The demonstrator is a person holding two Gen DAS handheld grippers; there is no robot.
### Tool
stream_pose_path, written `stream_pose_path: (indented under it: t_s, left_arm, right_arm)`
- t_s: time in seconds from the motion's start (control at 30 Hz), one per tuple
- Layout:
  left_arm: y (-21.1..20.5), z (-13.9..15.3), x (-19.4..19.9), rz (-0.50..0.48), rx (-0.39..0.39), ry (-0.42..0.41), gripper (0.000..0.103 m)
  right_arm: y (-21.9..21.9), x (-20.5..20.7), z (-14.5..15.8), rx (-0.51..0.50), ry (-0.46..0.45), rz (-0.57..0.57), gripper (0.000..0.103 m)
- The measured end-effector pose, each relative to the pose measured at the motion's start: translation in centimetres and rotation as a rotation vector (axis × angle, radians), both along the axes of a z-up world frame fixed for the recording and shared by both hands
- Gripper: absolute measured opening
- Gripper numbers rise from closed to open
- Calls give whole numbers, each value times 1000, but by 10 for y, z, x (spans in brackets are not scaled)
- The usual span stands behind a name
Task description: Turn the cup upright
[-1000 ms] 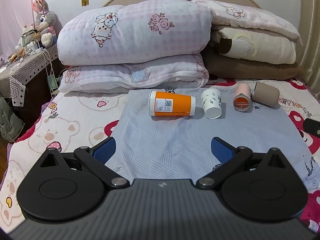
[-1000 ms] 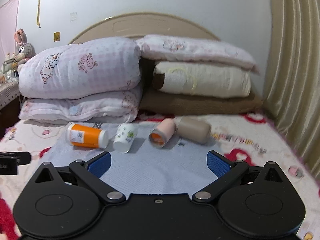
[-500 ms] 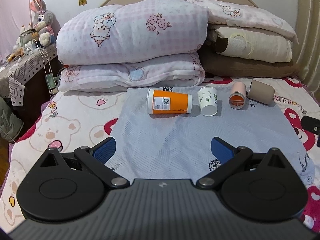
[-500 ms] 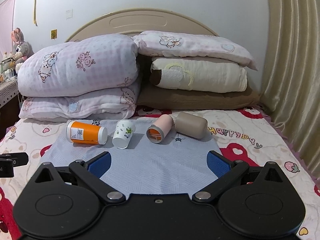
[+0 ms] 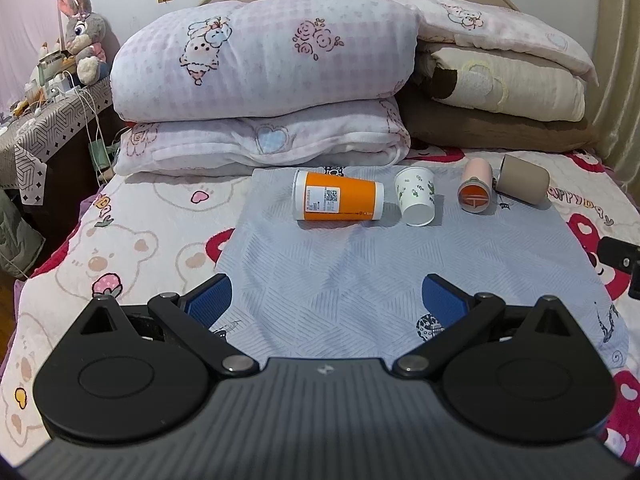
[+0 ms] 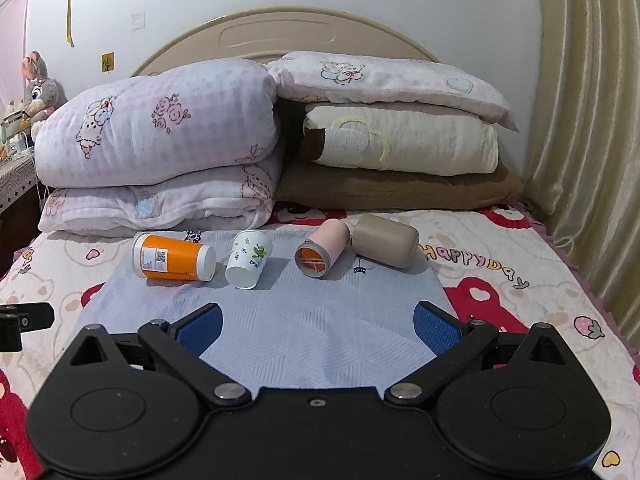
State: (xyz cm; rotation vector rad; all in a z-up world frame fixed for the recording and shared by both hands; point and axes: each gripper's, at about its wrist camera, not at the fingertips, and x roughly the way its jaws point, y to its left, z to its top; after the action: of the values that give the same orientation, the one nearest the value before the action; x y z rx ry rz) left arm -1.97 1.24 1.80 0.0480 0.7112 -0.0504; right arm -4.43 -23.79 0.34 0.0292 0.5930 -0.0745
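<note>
Left wrist view: my left gripper (image 5: 326,296) hangs low over the near part of the grey cloth (image 5: 360,280), jaws spread wide with nothing between the blue pads (image 5: 210,298). The stretch of cloth from my fingertips to the row of cups lies bare. That row sits along the cloth's far edge, just before the stacked pink quilts (image 5: 260,80). The orange cup (image 5: 338,201) lies on its side, wide mouth to the left, base to the right. Just beside it, apart by a narrow gap, the white patterned cup (image 5: 416,198) lies tipped with its base toward me. Further right the pink cup (image 5: 476,186) lies with its orange-lined mouth facing me, and the tan cup (image 5: 522,180) lies just beside it; whether they touch I cannot tell. The cloth's left edge meets the bear-print bedspread (image 5: 120,240); a draped side table (image 5: 44,128) stands off the bed's left side.

In the right wrist view, my right gripper (image 6: 318,326) is held level over the same cloth (image 6: 304,332), jaws likewise spread and holding nothing. Here the orange cup (image 6: 172,257), white patterned cup (image 6: 248,259), pink cup (image 6: 324,250) and tan cup (image 6: 386,246) line up ahead, all on their sides. A curtain (image 6: 588,160) bounds the bed's right side.
</note>
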Motion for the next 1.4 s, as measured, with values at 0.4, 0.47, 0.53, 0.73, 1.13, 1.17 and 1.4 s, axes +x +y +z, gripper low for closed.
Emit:
stream_pose_path:
  t_s: [0.4, 0.47, 0.53, 0.73, 1.13, 1.17, 1.4]
  left_arm:
    - [-1, -1, 2, 0, 2, 2, 103]
    - [-2, -4, 1, 0, 5, 4, 103]
    - [-1, -6, 1, -1, 9, 6, 103]
    - [-2, -8, 1, -11, -3, 16, 103]
    - [-44, 17, 48, -70, 1, 87, 103]
    - [-50, 18, 57, -74, -8, 99, 103]
    - [-99, 4, 108, -142, 34, 143, 103]
  right_arm:
    - [0, 1, -3, 5, 11, 2, 103]
    - [0, 1, -3, 4, 10, 2, 103]
    - [0, 1, -3, 3, 12, 3, 103]
    - [-1, 3, -4, 0, 15, 8, 103]
    - [-35, 29, 19, 0, -26, 134, 103]
    - [-38, 33, 23, -40, -36, 148, 103]
    - [-62, 71, 28, -160, 9, 252, 103]
